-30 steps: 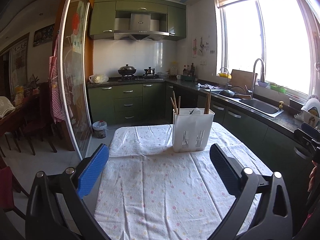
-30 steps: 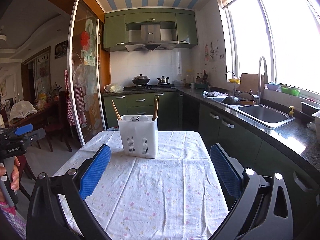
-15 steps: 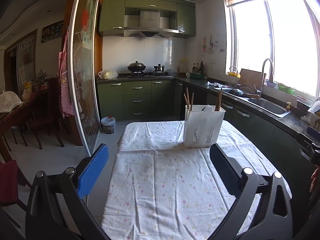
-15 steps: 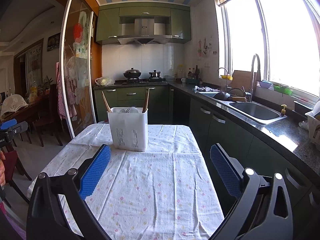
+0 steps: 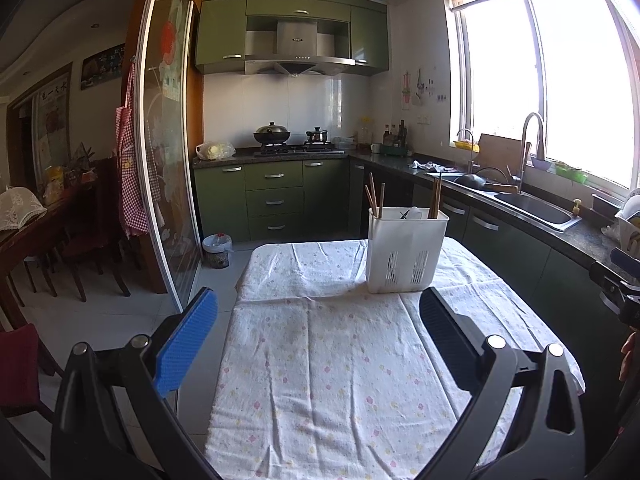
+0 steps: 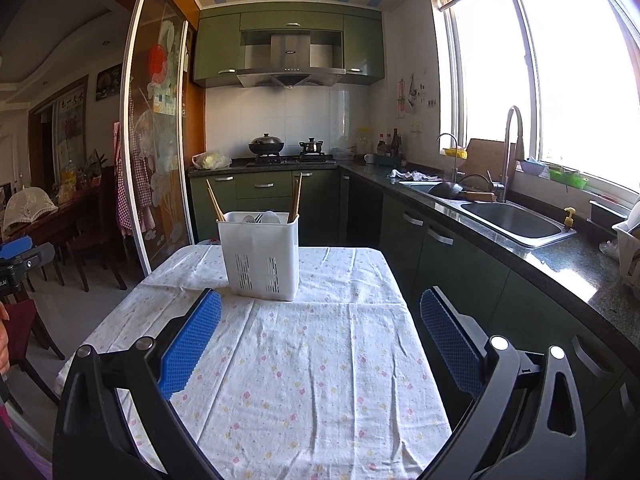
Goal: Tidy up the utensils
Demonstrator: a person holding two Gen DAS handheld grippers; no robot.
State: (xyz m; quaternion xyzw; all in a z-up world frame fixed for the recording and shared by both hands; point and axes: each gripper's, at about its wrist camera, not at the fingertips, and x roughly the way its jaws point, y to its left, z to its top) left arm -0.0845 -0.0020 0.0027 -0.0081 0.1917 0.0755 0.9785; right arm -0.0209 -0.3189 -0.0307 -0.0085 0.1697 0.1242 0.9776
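Tablecloth (image 5: 320,360) bears a utensil caddy (image 5: 406,256) (chopsticks inside); both grippers spread, empty.

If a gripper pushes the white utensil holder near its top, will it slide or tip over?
The white utensil holder looks tall, thin-walled plastic, probably light, so a high push may tip it. The wrinkled tablecloth under it might bunch instead of letting it slide. The chopsticks lean loosely and would likely rattle.
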